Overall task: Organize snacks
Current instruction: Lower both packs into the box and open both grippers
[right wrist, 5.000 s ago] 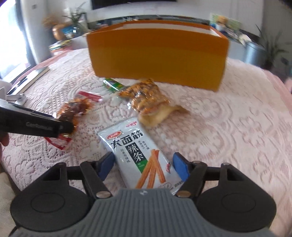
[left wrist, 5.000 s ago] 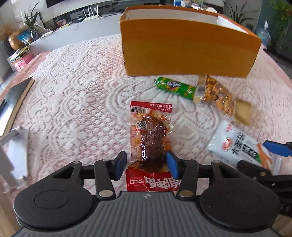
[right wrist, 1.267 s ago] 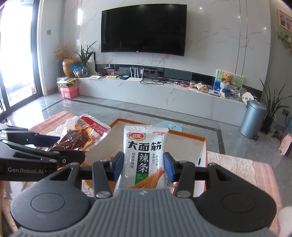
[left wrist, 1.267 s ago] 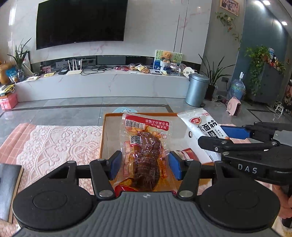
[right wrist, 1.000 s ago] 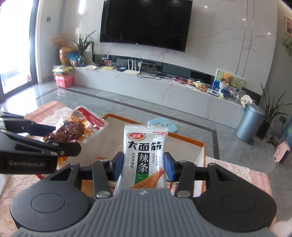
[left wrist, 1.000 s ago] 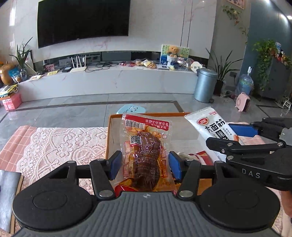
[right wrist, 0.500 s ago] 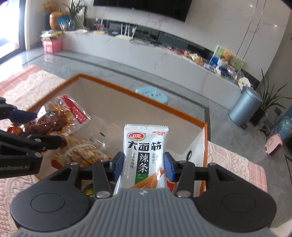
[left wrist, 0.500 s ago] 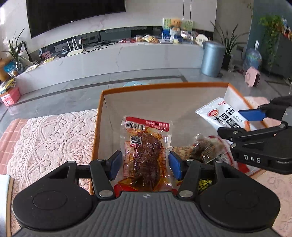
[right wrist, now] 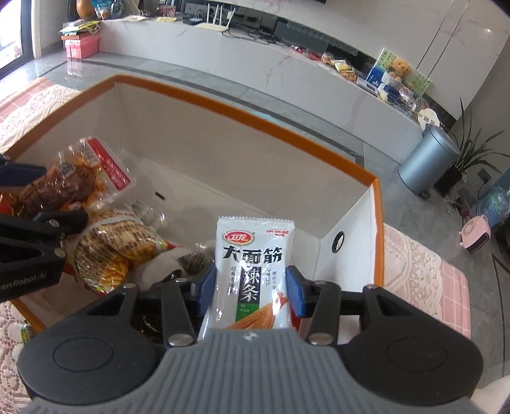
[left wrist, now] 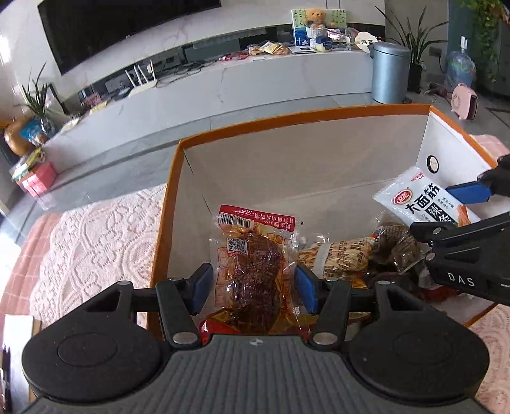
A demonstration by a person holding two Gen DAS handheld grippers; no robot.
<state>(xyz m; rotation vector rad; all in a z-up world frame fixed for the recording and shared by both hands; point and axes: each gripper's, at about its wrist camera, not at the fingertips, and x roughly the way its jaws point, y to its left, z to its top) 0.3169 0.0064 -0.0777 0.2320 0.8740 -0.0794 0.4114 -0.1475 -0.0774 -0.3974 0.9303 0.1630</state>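
Over the orange box (left wrist: 172,203), each hand-held gripper clamps a packet: left (left wrist: 251,283) meat snack (left wrist: 255,270), right (right wrist: 250,291) white packet (right wrist: 253,267).

**Location: Home Living Room**

The setting is a domestic living room. Indicators:

- A large dark TV (left wrist: 127,28) is mounted on a marble-look wall.
- Below it runs a long, low white media unit (left wrist: 242,86) carrying a router (left wrist: 142,81), cables, snack packets and a teddy bear (left wrist: 314,16).
- The floor (right wrist: 105,65) is polished grey tile.
- Potted plants (left wrist: 411,47) stand by the wall, next to a grey pedal bin (left wrist: 390,71).
- A small pink heater (right wrist: 476,237) sits on the floor.
- The counter is covered with a pink lace cloth (left wrist: 95,235).
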